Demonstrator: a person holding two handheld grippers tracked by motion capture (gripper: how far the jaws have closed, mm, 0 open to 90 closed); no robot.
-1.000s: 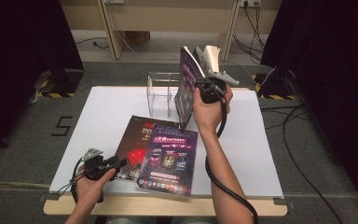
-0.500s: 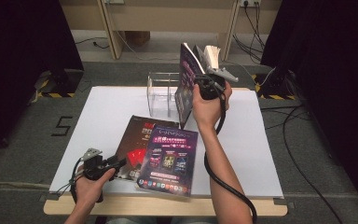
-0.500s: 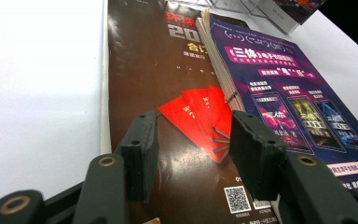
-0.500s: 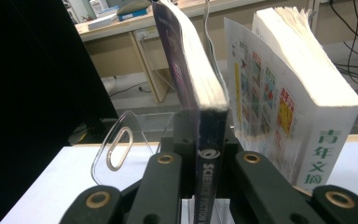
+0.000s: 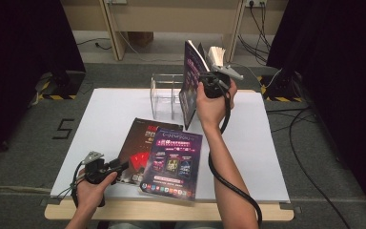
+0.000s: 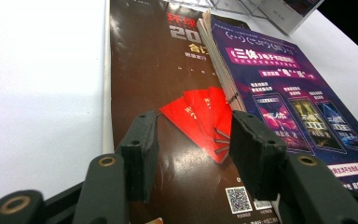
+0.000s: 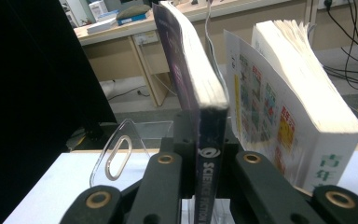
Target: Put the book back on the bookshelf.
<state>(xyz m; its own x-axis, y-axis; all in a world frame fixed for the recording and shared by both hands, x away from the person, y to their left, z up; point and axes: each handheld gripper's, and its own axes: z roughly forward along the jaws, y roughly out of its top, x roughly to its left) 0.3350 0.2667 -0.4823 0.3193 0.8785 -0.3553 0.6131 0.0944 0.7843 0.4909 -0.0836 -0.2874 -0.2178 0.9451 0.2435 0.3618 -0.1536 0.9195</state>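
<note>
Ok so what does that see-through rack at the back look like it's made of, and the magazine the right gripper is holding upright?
Rack: apparently clear acrylic or similar rigid plastic; the table shows through it and its edges catch light. Magazine clamped in the right gripper: paper, with a stacked cream page edge and a glossy-looking purple cover, probably coated stock.

The left claw (image 5: 119, 166) lies low at the near left with its jaws parted and nothing between them, while the right forearm reaches to the far middle, its raised claw (image 5: 201, 81) clamped tight with the jaws nearly together.
</note>
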